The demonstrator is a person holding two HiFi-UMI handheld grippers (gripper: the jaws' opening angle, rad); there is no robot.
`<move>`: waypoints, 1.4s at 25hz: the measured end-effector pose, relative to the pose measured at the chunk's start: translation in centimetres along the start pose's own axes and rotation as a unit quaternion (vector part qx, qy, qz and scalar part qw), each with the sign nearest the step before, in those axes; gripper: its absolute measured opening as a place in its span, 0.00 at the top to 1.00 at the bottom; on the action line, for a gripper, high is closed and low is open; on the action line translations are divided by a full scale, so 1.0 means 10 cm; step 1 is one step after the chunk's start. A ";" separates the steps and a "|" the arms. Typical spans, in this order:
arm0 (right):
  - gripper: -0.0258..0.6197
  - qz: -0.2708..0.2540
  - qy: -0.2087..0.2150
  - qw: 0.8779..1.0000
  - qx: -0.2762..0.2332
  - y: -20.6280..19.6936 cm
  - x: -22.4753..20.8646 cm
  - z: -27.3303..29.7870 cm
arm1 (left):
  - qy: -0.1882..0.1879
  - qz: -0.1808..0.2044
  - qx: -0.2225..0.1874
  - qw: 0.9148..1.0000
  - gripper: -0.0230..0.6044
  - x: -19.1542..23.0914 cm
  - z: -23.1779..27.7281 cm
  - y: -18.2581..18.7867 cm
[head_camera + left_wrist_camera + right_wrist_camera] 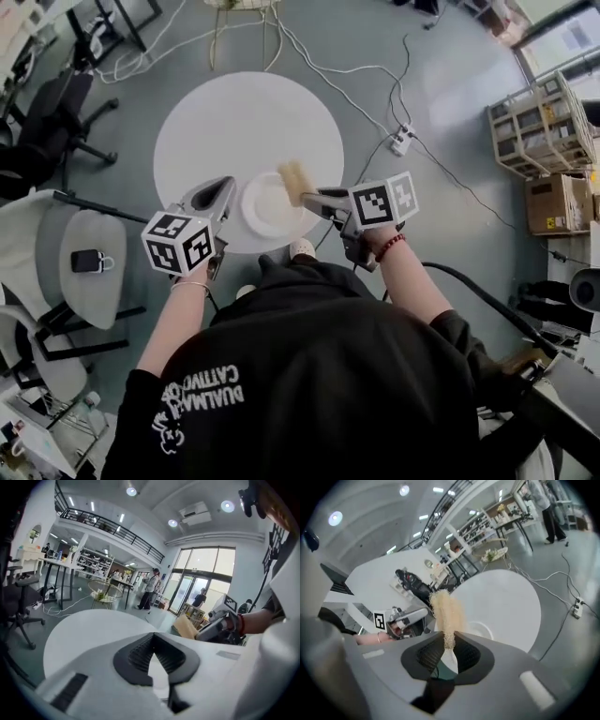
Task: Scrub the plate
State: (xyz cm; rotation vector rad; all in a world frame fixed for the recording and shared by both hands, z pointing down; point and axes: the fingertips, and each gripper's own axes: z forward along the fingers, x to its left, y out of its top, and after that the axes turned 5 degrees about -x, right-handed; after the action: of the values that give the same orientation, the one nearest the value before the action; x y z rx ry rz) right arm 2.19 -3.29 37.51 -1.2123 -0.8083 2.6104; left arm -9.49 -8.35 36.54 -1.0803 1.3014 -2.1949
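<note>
Squarely between left gripper (pixel 229 184) and right gripper (pixel 307 197), the plate (pixel 267 208) sits at the tabletop's (pixel 225 122) near edge; left fingers press together, empty, while right fingers pinch a scrubber (pixel 295 180) at its rim.

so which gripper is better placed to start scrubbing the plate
Right. The right gripper is shut on the loofah scrubber, close by the plate. The left gripper is shut with nothing between its jaws, so at best it could steady the plate.
</note>
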 end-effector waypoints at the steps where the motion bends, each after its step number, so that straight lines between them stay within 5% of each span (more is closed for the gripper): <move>1: 0.87 -0.002 0.000 0.999 -0.044 0.12 0.11 -0.03 | -0.014 0.011 -0.008 1.000 0.97 -0.07 -0.07 0.11; 6: 0.86 -0.020 0.019 0.977 -0.210 0.62 0.75 -0.30 | -0.081 0.042 -0.043 0.995 0.97 -0.42 -0.44 0.65; 15: 0.87 -0.100 -0.004 0.938 -0.331 0.90 1.76 -0.80 | -0.167 0.064 -0.144 0.973 0.97 -1.06 -1.25 1.41; 20: 0.87 -0.120 -0.033 0.927 -0.354 0.88 2.00 -0.90 | -0.188 0.069 -0.157 0.967 0.97 -1.17 -1.54 1.49; 35: 0.87 -0.138 -0.089 0.931 -0.326 0.74 1.87 -0.69 | -0.189 0.080 -0.146 0.968 0.97 -0.99 -1.66 1.41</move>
State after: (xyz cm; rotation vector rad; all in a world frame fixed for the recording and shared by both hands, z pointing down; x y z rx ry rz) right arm -4.40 -0.17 17.55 -0.8797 -1.8359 2.2988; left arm -16.84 0.41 15.58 -1.3679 1.4977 -1.6125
